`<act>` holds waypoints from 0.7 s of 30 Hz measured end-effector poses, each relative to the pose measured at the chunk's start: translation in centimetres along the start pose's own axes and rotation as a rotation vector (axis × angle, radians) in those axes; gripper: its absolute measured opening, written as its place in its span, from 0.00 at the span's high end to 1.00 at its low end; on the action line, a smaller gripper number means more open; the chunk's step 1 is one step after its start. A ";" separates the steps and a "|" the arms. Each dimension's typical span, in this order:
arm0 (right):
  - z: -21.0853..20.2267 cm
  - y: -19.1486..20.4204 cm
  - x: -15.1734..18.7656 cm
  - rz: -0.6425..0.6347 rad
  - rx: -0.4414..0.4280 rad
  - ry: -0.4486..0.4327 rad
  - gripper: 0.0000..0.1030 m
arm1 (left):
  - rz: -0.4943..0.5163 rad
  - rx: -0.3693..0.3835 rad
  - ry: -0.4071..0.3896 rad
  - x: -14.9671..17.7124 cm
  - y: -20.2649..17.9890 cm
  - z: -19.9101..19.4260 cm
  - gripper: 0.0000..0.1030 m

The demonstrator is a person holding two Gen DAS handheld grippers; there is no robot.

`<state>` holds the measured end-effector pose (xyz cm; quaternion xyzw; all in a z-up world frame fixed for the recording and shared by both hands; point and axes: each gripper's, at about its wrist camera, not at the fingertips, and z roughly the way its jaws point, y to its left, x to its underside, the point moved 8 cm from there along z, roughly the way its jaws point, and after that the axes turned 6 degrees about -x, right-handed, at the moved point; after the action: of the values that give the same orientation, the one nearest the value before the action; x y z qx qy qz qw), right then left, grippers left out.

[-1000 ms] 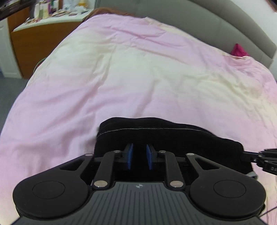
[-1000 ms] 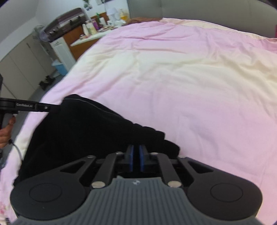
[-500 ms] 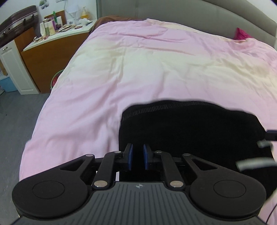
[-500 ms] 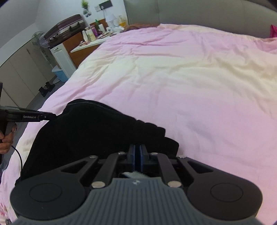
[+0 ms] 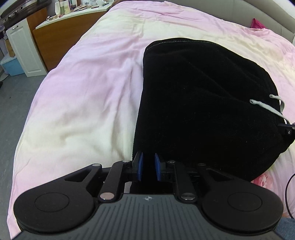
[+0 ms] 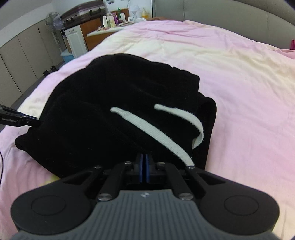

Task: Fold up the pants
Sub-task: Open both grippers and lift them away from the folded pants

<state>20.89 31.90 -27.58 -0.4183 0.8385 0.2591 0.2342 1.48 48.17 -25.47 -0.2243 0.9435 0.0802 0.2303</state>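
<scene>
Black pants (image 5: 202,103) on the pink duvet (image 5: 88,96), both hand-held grippers pinching their near edge

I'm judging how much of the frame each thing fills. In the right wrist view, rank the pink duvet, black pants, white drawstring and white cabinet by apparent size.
1. pink duvet
2. black pants
3. white drawstring
4. white cabinet

The last two look close; the cabinet stands far off, so its rank is unsure.

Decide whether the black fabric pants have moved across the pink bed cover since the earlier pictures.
Yes. The black fabric pants now reach further up the pink bed cover, towards the grey headboard.
</scene>
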 end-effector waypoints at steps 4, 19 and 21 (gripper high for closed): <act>0.0 0.1 -0.5 0.020 0.011 0.045 1.00 | 0.023 -0.042 0.021 0.9 0.1 -1.9 0.75; -22.7 6.8 -6.8 -0.109 0.100 -0.368 0.18 | 0.014 -0.122 -0.552 -3.8 -4.4 -28.1 0.27; -26.2 7.7 -7.1 -0.103 0.112 -0.413 0.11 | 0.010 -0.139 -0.618 -3.7 -6.0 -31.1 0.20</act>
<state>13.79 23.46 -1.58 -0.3848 0.7633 0.2800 0.4368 -5.21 36.36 3.34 -0.1999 0.8221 0.2102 0.4899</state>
